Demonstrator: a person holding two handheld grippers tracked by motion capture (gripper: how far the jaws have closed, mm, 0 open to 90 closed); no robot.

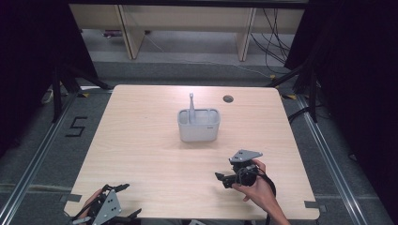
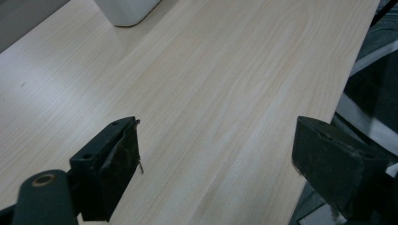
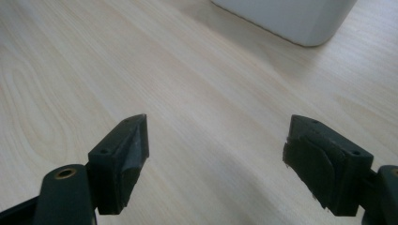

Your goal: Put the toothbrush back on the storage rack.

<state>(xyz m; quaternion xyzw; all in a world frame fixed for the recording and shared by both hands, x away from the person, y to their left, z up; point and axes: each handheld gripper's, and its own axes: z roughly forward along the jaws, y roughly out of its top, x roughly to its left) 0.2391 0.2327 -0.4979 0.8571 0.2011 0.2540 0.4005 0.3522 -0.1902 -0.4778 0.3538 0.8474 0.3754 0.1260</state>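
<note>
A pale wooden bench (image 1: pixel 150 154) carries a white caddy (image 1: pixel 199 124) near its middle, a little toward the far edge. The caddy is split into compartments, and a grey handle (image 1: pixel 191 104) stands upright out of its back left one. A small round hole (image 1: pixel 228 99) sits in the bench top beyond the caddy, to its right.

The left gripper (image 1: pixel 123 200) is at the near left corner of the bench, held in the person's left hand (image 1: pixel 91 202). In the left gripper view its fingers (image 2: pixel 123 154) stand wide apart over bare wood, with nothing between them; the caddy's corner (image 2: pixel 126 10) shows far off at the top.

The right gripper (image 1: pixel 219 178) is held by the right hand (image 1: pixel 256 187) near the front right of the bench, well short of the caddy and pointing left. In the right gripper view its fingers (image 3: pixel 129 150) are also spread wide and empty, above bare bench, with the caddy's base (image 3: pixel 291 18) ahead at the upper right.
</note>
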